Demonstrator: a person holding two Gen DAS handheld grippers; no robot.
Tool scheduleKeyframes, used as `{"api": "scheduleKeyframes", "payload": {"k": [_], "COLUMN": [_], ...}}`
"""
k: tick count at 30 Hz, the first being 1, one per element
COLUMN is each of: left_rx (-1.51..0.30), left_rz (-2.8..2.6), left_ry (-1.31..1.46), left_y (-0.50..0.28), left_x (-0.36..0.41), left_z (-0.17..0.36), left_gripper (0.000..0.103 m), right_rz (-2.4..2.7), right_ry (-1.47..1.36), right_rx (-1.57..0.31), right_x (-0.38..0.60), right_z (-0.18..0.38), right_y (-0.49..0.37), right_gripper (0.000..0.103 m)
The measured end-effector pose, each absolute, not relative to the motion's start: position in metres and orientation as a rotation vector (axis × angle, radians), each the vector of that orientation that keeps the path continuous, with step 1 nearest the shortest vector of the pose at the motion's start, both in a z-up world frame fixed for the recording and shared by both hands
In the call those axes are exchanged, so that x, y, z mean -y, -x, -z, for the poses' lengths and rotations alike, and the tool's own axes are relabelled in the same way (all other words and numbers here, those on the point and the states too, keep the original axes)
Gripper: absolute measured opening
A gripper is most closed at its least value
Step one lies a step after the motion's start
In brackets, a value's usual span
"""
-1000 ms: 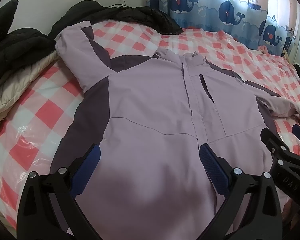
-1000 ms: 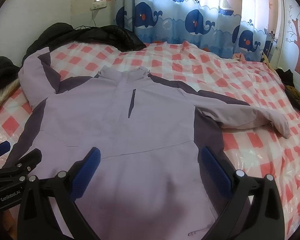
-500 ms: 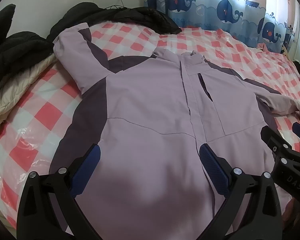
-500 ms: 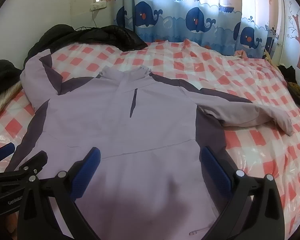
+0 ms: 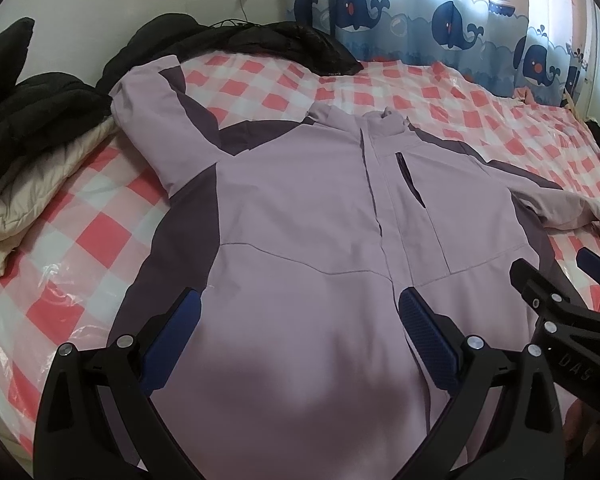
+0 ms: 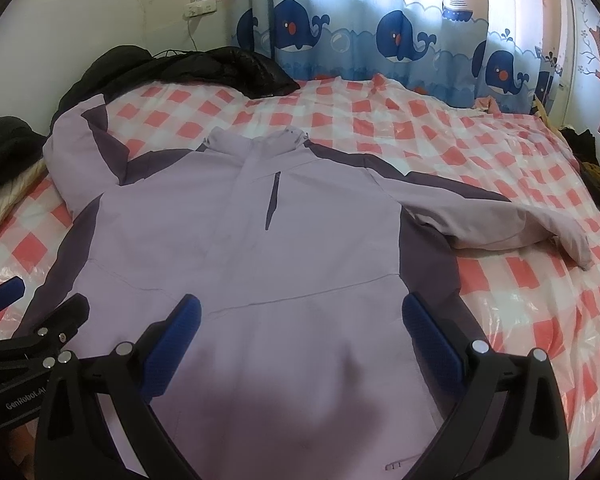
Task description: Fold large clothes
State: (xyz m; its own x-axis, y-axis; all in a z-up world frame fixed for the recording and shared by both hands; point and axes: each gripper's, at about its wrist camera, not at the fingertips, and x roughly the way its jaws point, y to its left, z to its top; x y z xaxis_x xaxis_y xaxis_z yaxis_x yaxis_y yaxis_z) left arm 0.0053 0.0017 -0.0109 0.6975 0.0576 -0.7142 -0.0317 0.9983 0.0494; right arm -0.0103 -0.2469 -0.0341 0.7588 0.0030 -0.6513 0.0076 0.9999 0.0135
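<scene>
Left gripper and right gripper both spread wide, holding nothing, above the hem of the lilac jacket lying flat on the checked bed.

Checked bed; whale curtains; pale wall

bed, pink-white checked cover | on it: lilac jacket spread flat | black coat at far edge
</scene>
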Motion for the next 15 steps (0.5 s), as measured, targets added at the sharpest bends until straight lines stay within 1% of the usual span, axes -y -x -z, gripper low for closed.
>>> {"api": "scheduleKeyframes", "payload": {"k": [15], "left_rx": [-0.797], "left_rz": [-0.05], "left_ry": [-0.036], "left_y": [-0.0049], "left_x": [-0.0005], "left_z": [0.0103], "left_gripper": [0.095], "right_rz": [-0.004], "right_ry": [-0.021], "right_rx": [-0.713], "right_x": [0.2408], "right_z": [0.0375], "right_y": [0.0079], "right_gripper": [0.097]}}
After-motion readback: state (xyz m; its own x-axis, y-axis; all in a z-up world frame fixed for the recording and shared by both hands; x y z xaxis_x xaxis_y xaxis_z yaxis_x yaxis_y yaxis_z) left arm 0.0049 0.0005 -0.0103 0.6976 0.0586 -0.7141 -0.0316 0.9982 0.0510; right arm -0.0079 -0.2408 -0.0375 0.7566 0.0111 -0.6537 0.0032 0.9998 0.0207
